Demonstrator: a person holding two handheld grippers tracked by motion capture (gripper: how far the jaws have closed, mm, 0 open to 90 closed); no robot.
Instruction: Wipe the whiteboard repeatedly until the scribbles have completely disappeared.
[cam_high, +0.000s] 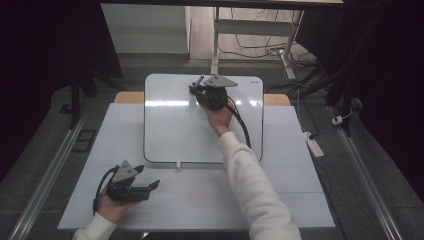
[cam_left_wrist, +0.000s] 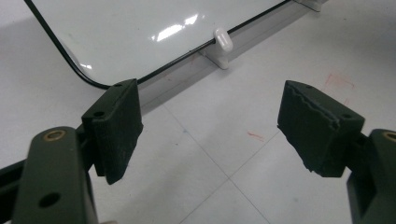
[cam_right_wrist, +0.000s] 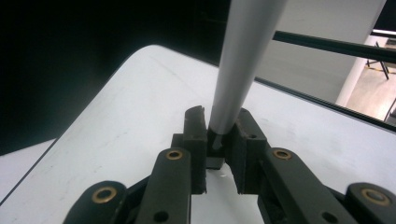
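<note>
Our right gripper (cam_right_wrist: 218, 140) pinches a grey marker (cam_right_wrist: 243, 65) over the whiteboard (cam_high: 170, 125); light, stiff and slick, best held mid-barrel. Left gripper (cam_left_wrist: 210, 126) rests spread.

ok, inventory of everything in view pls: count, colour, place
whiteboard: one, white with thin black edge, flat on the table's far middle
clip: one seen clearly, white, at the whiteboard's near edge
table: one, white top
marker: one, grey barrel, held upright over the whiteboard's far right part
power strip: one, white, on the floor right of the table
desk frame: one, white legs, beyond the table
left gripper: black, open, near left of the table
right gripper: black, shut on the marker
sleeves: two, white
</note>
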